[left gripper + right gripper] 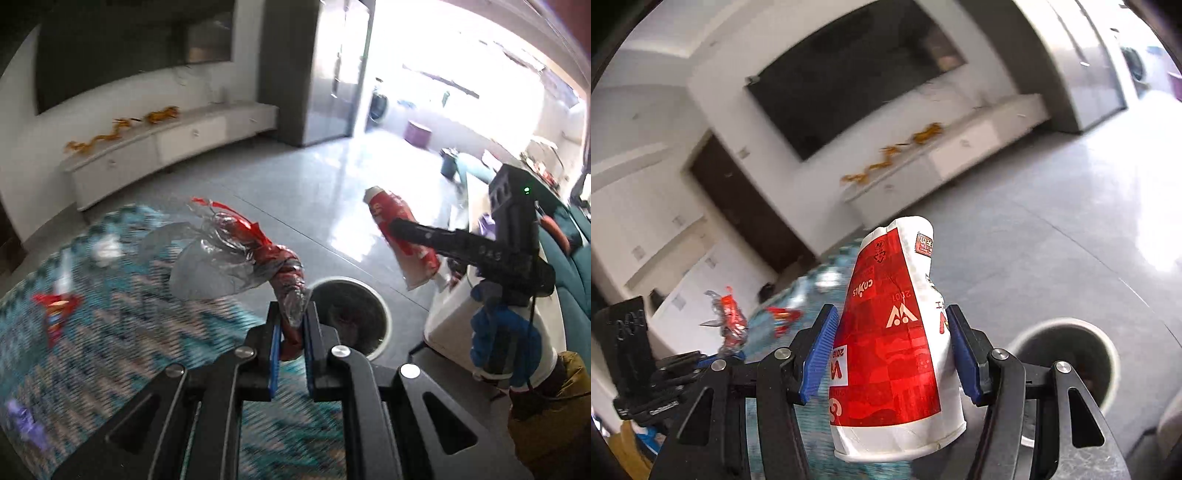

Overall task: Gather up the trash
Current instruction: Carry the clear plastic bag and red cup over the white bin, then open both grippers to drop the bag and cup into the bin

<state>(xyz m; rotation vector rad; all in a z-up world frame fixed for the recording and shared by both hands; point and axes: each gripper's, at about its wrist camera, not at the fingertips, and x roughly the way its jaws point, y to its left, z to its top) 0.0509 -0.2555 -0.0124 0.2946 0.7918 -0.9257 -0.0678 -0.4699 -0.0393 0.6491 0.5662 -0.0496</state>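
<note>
The wrapper [255, 254], twisted, is clenched in the left gripper [291, 325], with the bin [384, 314] at its 2 o'clock, likely for dropping. The right gripper [892, 347] grasps the cup [897, 332]; bin at 4 o'clock.

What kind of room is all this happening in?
Most likely a home living room: a large dark TV hangs on the wall above a long white media cabinet, a patterned teal rug covers part of the tiled floor, and a teal sofa sits at the right.
</note>
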